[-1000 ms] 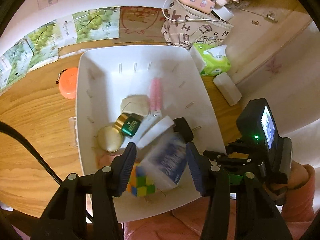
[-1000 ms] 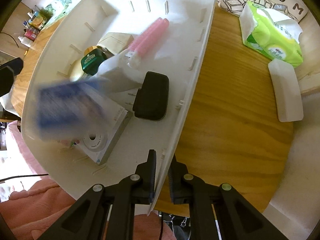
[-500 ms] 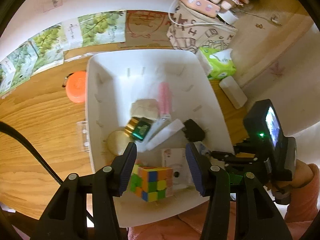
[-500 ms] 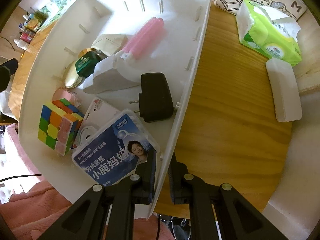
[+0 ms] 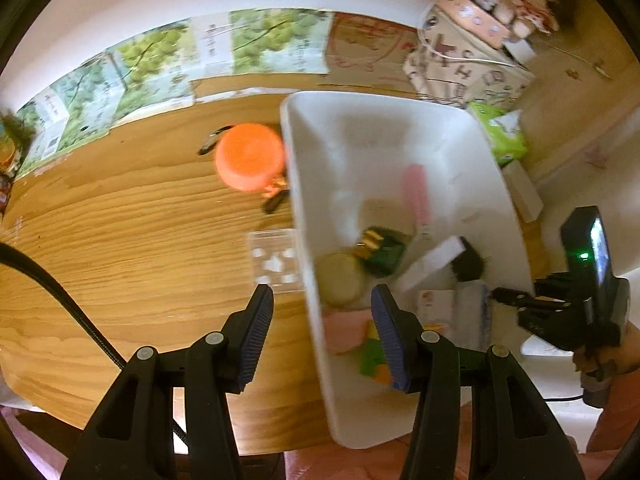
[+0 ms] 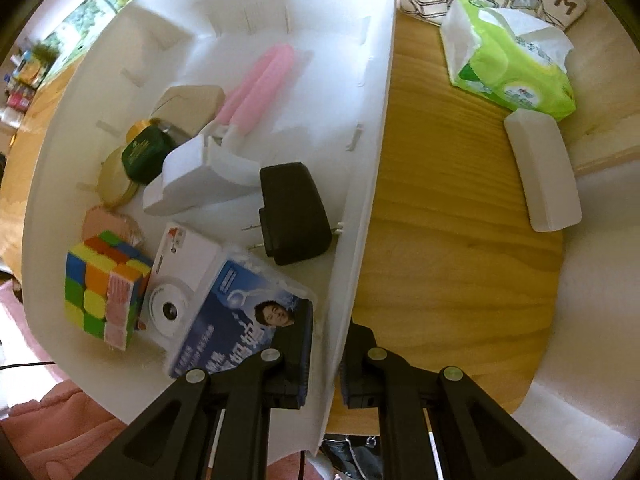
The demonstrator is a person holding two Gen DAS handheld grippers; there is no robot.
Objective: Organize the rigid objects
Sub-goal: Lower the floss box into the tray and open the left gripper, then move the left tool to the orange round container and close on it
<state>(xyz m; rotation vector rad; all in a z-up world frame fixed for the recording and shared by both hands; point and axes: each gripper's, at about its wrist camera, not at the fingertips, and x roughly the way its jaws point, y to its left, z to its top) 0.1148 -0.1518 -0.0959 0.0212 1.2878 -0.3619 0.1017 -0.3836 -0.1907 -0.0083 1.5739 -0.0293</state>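
Note:
A white bin (image 6: 320, 40) on the wooden table holds a colour cube (image 6: 102, 292), a white instant camera (image 6: 172, 292), a blue floss box (image 6: 240, 312) lying on the camera, a black charger (image 6: 294, 218), a pink tube (image 6: 260, 84) and a green jar (image 6: 146, 152). My right gripper (image 6: 328, 360) is shut on the bin's right wall, near its front corner. My left gripper (image 5: 322, 340) is open and empty. It straddles the left wall of the bin (image 5: 380, 128) without touching it. This view is blurred.
Left of the bin lie an orange round lid (image 5: 250, 156), a black clip (image 5: 276, 202) and a clear plastic box (image 5: 274, 260). To its right are a green tissue pack (image 6: 512, 68) and a white case (image 6: 542, 172). A patterned bag (image 5: 468, 64) stands behind.
The blue floss box, a blur under my left jaws a second ago, now rests on the camera in the bin. My left gripper has swung left, over the bin's left wall. The right grip is unchanged.

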